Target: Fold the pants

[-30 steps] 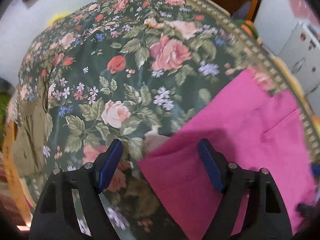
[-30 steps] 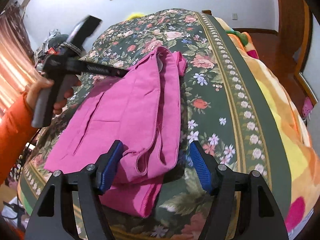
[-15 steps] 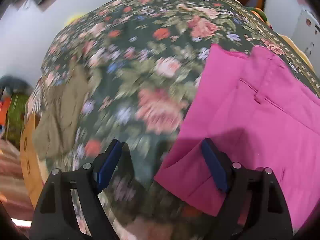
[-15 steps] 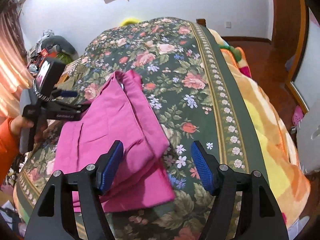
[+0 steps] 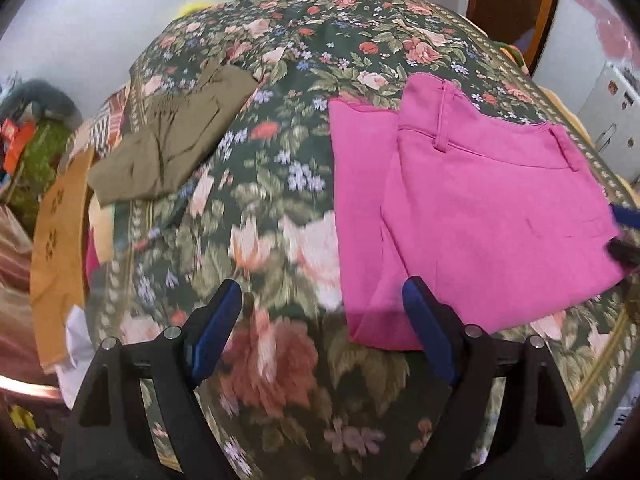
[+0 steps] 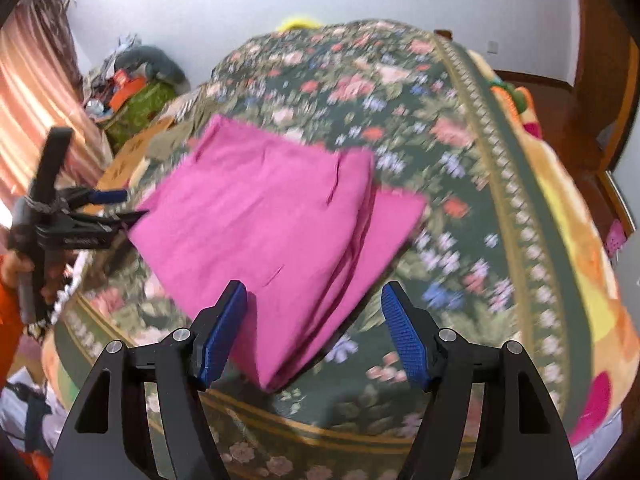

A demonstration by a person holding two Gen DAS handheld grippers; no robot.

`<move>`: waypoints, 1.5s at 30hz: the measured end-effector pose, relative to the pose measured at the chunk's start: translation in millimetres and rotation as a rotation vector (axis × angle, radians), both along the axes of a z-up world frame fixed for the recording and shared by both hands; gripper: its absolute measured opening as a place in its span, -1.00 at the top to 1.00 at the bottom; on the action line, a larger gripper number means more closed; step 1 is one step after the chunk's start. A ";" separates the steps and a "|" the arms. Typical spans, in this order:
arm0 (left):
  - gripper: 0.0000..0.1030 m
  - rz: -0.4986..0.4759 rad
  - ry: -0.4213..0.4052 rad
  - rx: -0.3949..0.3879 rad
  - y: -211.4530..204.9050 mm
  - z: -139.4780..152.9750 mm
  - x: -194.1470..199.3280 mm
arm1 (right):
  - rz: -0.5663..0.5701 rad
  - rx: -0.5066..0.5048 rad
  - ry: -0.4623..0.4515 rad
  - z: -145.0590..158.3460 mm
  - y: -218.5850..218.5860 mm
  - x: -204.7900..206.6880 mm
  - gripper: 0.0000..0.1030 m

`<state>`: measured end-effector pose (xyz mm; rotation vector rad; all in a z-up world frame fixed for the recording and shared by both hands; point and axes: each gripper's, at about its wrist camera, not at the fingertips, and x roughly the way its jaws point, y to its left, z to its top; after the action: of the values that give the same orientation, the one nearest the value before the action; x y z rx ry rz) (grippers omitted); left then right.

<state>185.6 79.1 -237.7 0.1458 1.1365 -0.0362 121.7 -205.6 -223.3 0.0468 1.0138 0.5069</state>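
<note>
The pink pants [image 5: 472, 208] lie folded flat on the floral bedspread [image 5: 280, 248], waistband toward the far side. They also show in the right wrist view [image 6: 264, 216] as a folded stack. My left gripper [image 5: 324, 324] is open and empty, above the bedspread just left of the pants' near corner. My right gripper [image 6: 316, 320] is open and empty, above the near edge of the pants. The left gripper also shows in the right wrist view [image 6: 120, 204], at the pants' left corner.
Folded olive-green pants [image 5: 172, 144] lie at the far left of the bed. A brown box [image 5: 56, 256] and clutter stand beside the bed's left edge. An orange-yellow blanket [image 6: 568, 216] hangs down the bed's right side. A pink curtain [image 6: 32, 92] is on the left.
Both grippers have pulled back from the pants and are empty. The pants now lie flat in a folded stack. The olive-green pants have come into the left wrist view.
</note>
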 end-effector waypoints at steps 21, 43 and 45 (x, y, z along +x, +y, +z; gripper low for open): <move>-0.62 0.073 -0.087 -0.065 34.4 26.3 -21.1 | 0.018 -0.057 -0.100 21.5 -6.1 52.1 -0.12; 0.41 -0.043 -0.085 -0.176 -26.7 -4.5 76.2 | 0.126 -0.103 -0.091 -9.2 30.2 112.0 0.72; 0.38 -0.033 -0.085 -0.178 -25.8 -4.7 76.4 | 0.126 -0.123 -0.102 -8.0 32.7 110.2 0.72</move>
<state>262.0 53.4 -242.4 0.0079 1.0408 -0.1588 231.9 -172.9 -231.3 -0.1518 0.9498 0.5558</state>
